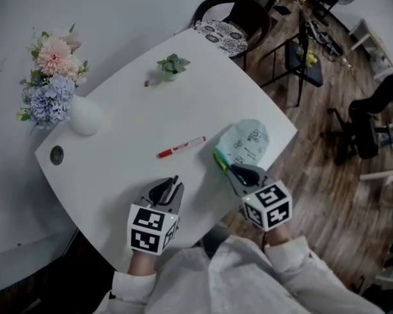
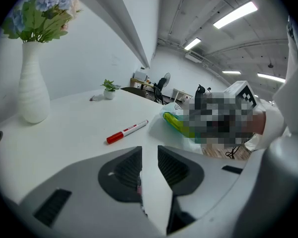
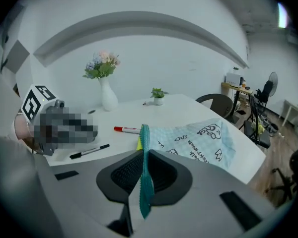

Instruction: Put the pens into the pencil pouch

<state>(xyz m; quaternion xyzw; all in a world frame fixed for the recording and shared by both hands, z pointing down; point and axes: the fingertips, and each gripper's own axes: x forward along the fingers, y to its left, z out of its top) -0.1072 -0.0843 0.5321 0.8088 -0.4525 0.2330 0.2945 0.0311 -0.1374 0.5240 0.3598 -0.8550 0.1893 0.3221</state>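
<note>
My left tongs [image 2: 149, 152] and right tongs [image 3: 144, 156] are matt grey plastic, and their dark ribbed pads [image 3: 124, 175] look rubbery. The pale blue printed cloth pencil pouch [image 3: 203, 140] is soft and lightly creased; its teal zip tape [image 3: 146, 192] is woven and coarse. The white worktop [image 1: 137, 123] is smooth with a low satin sheen. The red-capped white marker [image 1: 181, 147] and the slim black pen [image 3: 89, 151] are smooth, faintly glossy plastic. The white ridged vase [image 2: 32, 88] looks matt, perhaps ceramic. The brown plank floor [image 1: 327, 175] is dull wood.
</note>
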